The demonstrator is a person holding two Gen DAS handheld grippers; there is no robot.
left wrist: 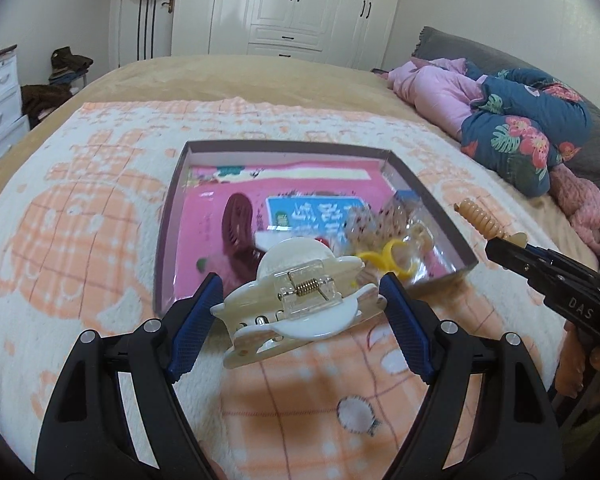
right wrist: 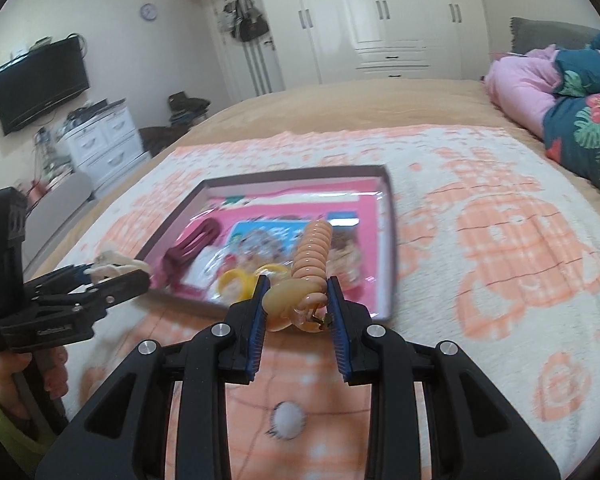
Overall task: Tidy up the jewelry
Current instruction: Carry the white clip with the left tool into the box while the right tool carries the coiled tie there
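My left gripper (left wrist: 300,296) is shut on a cream and white claw hair clip (left wrist: 296,304), held just above the near edge of the shallow box (left wrist: 172,208). My right gripper (right wrist: 296,292) is shut on a tan spiral hair clip (right wrist: 310,256), held over the box's near edge (right wrist: 392,240). The right gripper also shows at the right of the left wrist view (left wrist: 504,248), and the left gripper at the left of the right wrist view (right wrist: 112,276). Inside the box lie a dark red clip (left wrist: 238,224), a yellow ring-shaped piece (left wrist: 388,260) and clear wrapped items (left wrist: 384,220).
The box rests on an orange and white blanket (left wrist: 80,240) on a bed. Pink and floral bedding (left wrist: 512,120) is piled at the right. White wardrobes (left wrist: 292,8) stand behind, white drawers (right wrist: 104,144) at the left.
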